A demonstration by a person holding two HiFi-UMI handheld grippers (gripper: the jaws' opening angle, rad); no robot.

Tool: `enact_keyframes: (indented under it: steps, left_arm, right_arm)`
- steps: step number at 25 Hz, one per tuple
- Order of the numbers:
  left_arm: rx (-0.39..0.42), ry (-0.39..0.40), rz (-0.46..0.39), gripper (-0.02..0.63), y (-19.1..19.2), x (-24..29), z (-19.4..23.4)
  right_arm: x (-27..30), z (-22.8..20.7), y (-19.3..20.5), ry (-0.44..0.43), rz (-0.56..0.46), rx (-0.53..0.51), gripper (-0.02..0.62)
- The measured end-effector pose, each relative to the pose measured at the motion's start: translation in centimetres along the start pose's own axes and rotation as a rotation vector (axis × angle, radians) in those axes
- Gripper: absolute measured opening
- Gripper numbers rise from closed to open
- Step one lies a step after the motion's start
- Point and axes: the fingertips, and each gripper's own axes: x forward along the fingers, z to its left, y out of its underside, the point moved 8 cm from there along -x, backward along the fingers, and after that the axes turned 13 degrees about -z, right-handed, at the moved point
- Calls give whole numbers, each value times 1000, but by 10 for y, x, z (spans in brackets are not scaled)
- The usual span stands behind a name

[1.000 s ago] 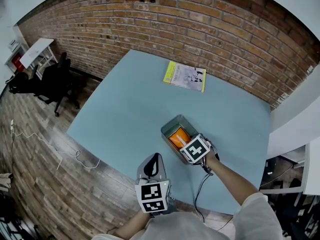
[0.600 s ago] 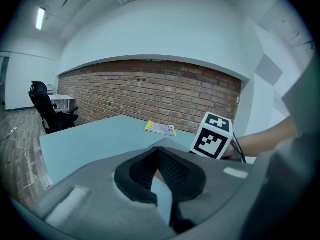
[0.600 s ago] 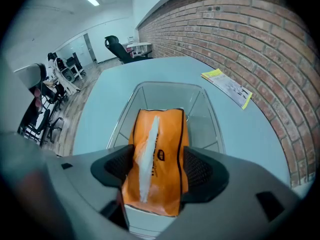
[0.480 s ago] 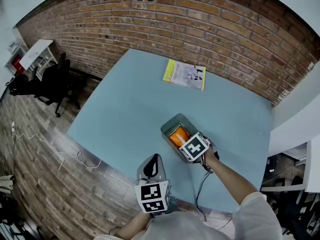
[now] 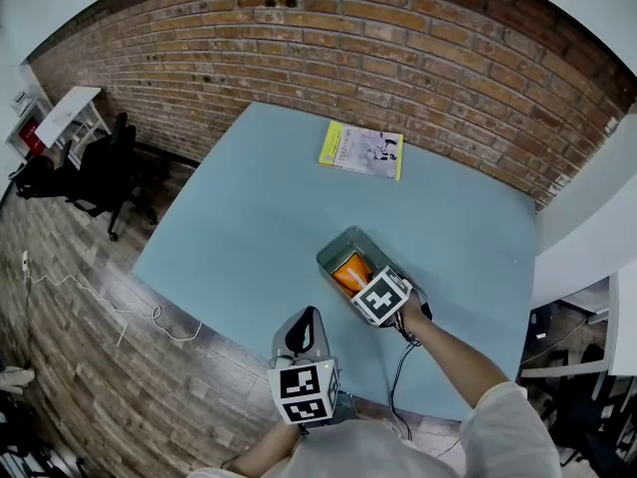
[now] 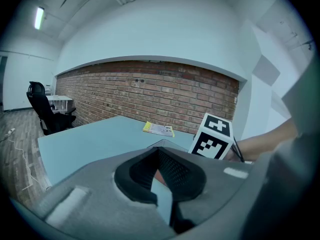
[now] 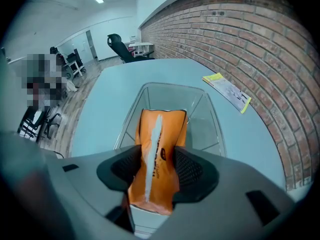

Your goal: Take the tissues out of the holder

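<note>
A clear tissue holder [image 5: 332,248] stands on the light blue table [image 5: 249,217], with an orange tissue pack [image 5: 349,270] inside it. My right gripper [image 5: 362,284] reaches into the holder from the near right. In the right gripper view the jaws [image 7: 156,170] are closing, and their black pads press both sides of the orange pack [image 7: 159,134], which creases between them inside the holder [image 7: 202,106]. My left gripper [image 5: 306,319] hangs at the table's near edge, left of the holder, tips together and holding nothing [image 6: 159,154].
A yellow-edged booklet [image 5: 360,150] lies at the far side of the table near the brick wall. Black office chairs [image 5: 105,162] and a white desk stand on the wooden floor to the left. A cable runs from my right gripper off the near table edge.
My right gripper has edged slightly left over the holder, staying on the orange pack. The left gripper has stayed in place.
</note>
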Motion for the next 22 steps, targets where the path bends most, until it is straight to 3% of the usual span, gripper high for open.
enact_keyframes:
  steps: [5,22]
  left_arm:
    - [3,8,-11,-5,-5,0,0]
    - [0,38,-40,-5,-14,-1,-4]
  right_arm:
    - [-3,0,-1,16,0,9,184]
    - [-35,-8,-14,71,-63,32,181]
